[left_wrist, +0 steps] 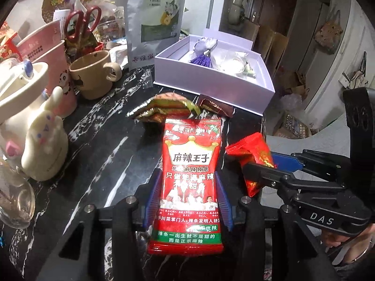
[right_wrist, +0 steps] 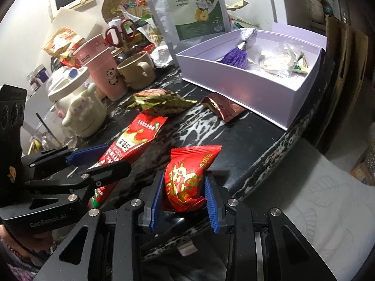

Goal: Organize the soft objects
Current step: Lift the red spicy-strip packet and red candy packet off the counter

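Snacks are in both my claws, left gripper (left_wrist: pixel 187 201) squeezing the spicy strip pack (left_wrist: pixel 189 182), right gripper (right_wrist: pixel 185 201) pinching the red candy pack (right_wrist: pixel 187 180), so next I carry them to the purple box (right_wrist: pixel 246 89).

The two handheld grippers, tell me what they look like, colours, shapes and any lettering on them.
Both are black angular frames with triangular cut-outs and silver round bolt heads. Each carries two blue ribbed finger pads. The left gripper bears white lettering "GenRobot.AI" on its body, read in the right wrist view; the right gripper shows "DAS" in white on its side arm, read in the left wrist view. No cables are visible.
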Demonstrator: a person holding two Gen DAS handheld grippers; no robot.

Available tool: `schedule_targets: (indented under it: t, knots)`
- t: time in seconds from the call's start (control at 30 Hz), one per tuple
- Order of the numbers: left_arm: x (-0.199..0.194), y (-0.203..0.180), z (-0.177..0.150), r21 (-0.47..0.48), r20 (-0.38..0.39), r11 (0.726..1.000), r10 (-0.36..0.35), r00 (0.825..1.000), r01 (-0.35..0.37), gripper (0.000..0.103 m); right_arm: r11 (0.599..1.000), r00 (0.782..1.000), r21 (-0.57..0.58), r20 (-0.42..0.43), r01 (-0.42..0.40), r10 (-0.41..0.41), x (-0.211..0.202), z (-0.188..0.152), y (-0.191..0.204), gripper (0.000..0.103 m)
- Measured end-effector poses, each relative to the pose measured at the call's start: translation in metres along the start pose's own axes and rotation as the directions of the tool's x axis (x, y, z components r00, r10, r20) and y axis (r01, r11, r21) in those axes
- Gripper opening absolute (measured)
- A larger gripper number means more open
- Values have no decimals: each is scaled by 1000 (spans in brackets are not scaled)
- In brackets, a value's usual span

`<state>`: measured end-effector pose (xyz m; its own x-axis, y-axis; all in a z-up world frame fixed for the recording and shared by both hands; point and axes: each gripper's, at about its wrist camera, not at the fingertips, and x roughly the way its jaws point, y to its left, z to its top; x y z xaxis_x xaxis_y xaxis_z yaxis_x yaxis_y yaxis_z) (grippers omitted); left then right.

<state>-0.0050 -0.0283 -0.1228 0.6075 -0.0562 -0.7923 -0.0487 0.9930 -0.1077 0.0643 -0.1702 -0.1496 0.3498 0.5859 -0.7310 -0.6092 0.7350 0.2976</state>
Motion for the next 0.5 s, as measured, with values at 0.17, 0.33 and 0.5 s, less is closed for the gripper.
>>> schedule_targets:
  t: [0.17,0.33,0.5]
  knots:
    - [-8,-1,-2,5,24,1000,7,1000,-7,44,1000,1000,-13,22,-3,4,-9,-2,7,33]
    - [-14,-5,-6,12,34,1000,-17,999,17,44,1000,999,-10,46,4,-4,-20,-5,10,33]
    - [-20,-11,-7,18,43,999,-40,998,39,44,1000,997,6,73,8,-9,-33,-12,11,33]
